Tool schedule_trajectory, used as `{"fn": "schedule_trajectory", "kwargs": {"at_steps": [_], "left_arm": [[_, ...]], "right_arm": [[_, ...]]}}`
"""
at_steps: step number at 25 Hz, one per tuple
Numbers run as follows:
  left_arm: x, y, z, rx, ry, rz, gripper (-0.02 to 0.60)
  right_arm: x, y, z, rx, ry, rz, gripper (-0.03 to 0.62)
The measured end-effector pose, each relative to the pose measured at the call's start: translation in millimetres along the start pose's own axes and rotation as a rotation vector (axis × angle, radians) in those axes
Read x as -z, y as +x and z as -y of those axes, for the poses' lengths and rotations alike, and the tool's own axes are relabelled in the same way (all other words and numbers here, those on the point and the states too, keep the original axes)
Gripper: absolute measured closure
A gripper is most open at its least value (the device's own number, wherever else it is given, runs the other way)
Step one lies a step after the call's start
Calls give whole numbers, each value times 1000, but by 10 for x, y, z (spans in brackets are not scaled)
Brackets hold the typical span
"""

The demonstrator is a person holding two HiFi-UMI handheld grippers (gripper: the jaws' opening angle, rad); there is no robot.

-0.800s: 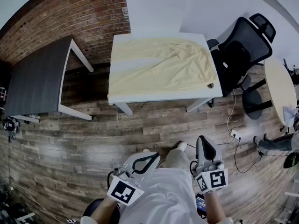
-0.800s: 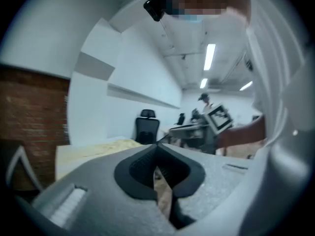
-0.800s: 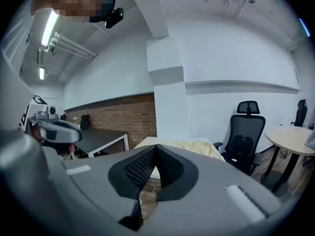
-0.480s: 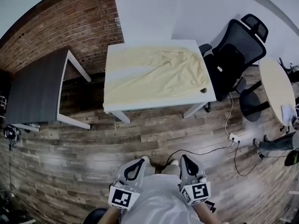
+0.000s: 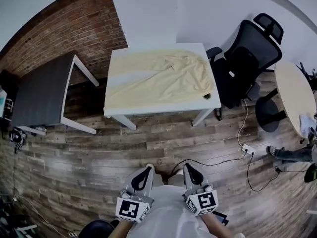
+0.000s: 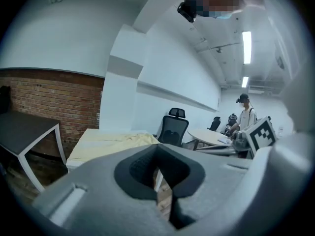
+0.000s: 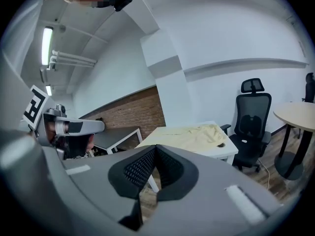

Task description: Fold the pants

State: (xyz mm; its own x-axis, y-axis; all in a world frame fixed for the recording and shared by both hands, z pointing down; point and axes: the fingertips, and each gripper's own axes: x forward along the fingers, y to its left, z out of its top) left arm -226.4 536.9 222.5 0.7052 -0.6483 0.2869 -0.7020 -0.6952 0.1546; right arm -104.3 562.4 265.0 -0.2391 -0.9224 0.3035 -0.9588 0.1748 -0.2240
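A white rectangular desk point(image 5: 158, 110) stands on a dark wood-plank floor point(image 5: 99, 148) near a white wall point(image 5: 148, 14). A black mesh office chair point(image 5: 242, 66) sits just beside the desk's right edge. A dark grey table point(image 5: 42, 90) stands off its left edge, before a red brick wall point(image 5: 74, 29). A round beige table point(image 5: 293, 95) is further right. A white power strip point(image 5: 247, 149) lies on the floor beyond the desk's front right corner.

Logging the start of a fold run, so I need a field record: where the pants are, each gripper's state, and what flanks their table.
pants: cream, spread out on the white table
left gripper: shut, empty, well short of the table
right gripper: shut, empty, beside the left one
table's right in head view: black office chair
table's left in head view: dark grey table
folding: not yet begun
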Motion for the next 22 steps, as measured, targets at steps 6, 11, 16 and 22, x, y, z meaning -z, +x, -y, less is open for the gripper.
{"fn": "schedule_trajectory", "kwargs": {"at_steps": [6, 11, 16, 22], "left_arm": [[174, 149, 338, -47, 5, -23, 580], [100, 384, 471, -59, 55, -6, 580], [-26, 741, 168, -71, 38, 5, 580], [14, 1412, -557, -39, 43, -50, 580]], "right_arm": [[135, -151, 260, -85, -61, -28, 588], [62, -168, 501, -63, -56, -1, 588], [-75, 174, 672, -48, -77, -4, 588], [-256, 929, 1059, 27, -134, -35, 586]]}}
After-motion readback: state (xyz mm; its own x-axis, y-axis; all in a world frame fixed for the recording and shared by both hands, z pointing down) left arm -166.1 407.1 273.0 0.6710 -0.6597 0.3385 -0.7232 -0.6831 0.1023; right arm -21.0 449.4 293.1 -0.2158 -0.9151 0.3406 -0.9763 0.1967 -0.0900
